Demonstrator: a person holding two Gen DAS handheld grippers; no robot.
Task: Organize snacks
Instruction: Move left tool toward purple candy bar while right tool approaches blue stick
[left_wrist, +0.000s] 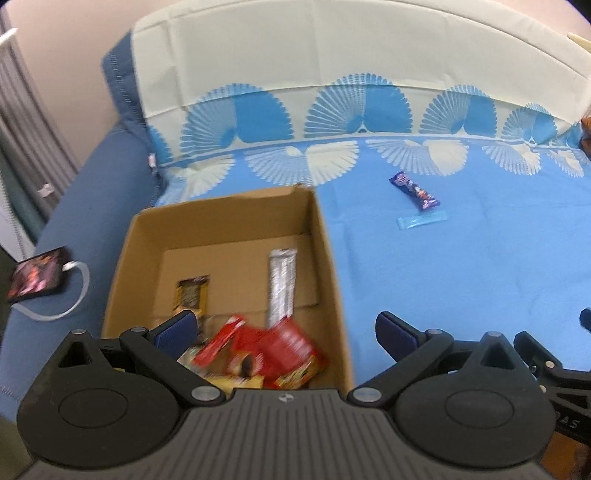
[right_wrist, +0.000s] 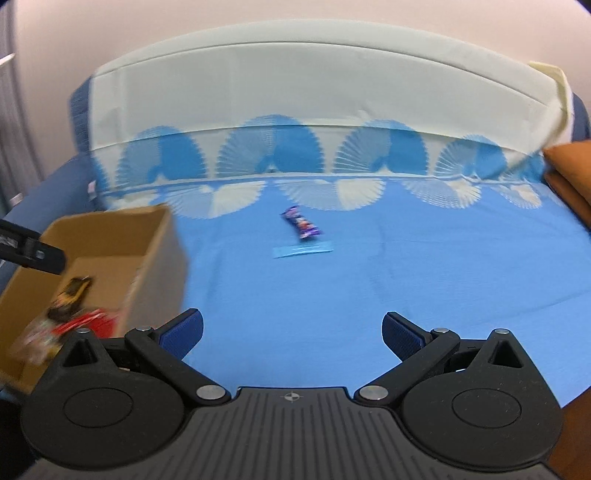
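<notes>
An open cardboard box (left_wrist: 325, 236) sits on the blue sheet at the left; it also shows in the right wrist view (right_wrist: 162, 251). Inside lie a silver bar (left_wrist: 282, 284), a brown-gold packet (left_wrist: 192, 295) and red snack packs (left_wrist: 273, 347). A purple wrapped snack (left_wrist: 415, 192) and a light blue flat packet (left_wrist: 421, 221) lie on the sheet to the right of the box; both also show in the right wrist view, the purple snack (right_wrist: 301, 223) and the blue packet (right_wrist: 303, 251). My left gripper (left_wrist: 284, 328) is open and empty above the box's near end. My right gripper (right_wrist: 291, 332) is open and empty over the bare sheet.
A blue sofa with a white-and-blue fan-pattern cloth (left_wrist: 332, 110) on the backrest. A phone with a white cable (left_wrist: 37, 277) lies on the left armrest. An orange cushion (right_wrist: 572, 166) is at the right. The right gripper's edge (left_wrist: 554, 362) shows low right in the left wrist view.
</notes>
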